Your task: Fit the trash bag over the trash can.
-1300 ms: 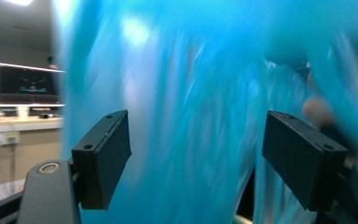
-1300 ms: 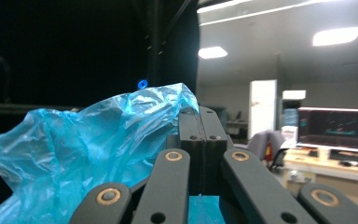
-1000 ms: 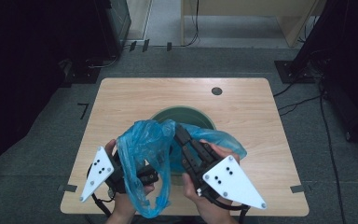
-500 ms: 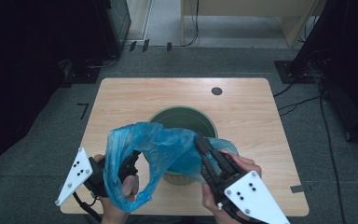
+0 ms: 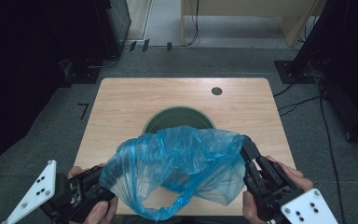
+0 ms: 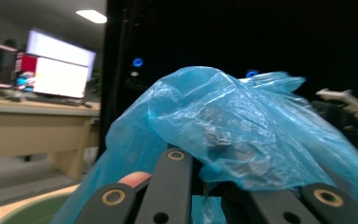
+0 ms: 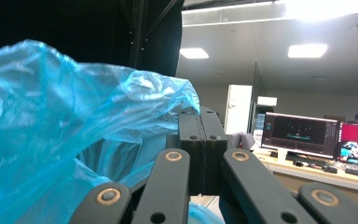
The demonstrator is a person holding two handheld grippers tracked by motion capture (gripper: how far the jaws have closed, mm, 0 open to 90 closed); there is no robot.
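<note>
A thin blue plastic bag [image 5: 182, 158] hangs stretched between my two grippers over the near half of the wooden table [image 5: 121, 102]. Its mouth sags open toward the near edge. My left gripper [image 5: 103, 187] at the lower left is shut on the bag's left edge. In the left gripper view the bag [image 6: 242, 121] drapes over the jaw tips and hides them. My right gripper [image 5: 246, 145] is shut on the right edge, and the film [image 7: 65, 116] is pinched between its closed jaws [image 7: 200, 116]. A round dark green bin [image 5: 179, 116] is sunk in the table just beyond the bag.
A small dark cable hole [image 5: 216, 91] sits at the table's far right. Dark cabinets [image 5: 37, 56] stand to the left and a black stand [image 5: 307, 51] to the right on grey carpet. A wooden desk [image 5: 261, 18] stands at the back, with cables around it.
Both hands have moved apart and back toward the near edge. The bag, bunched between them before, is now pulled out wide and lifted off the bin's front.
</note>
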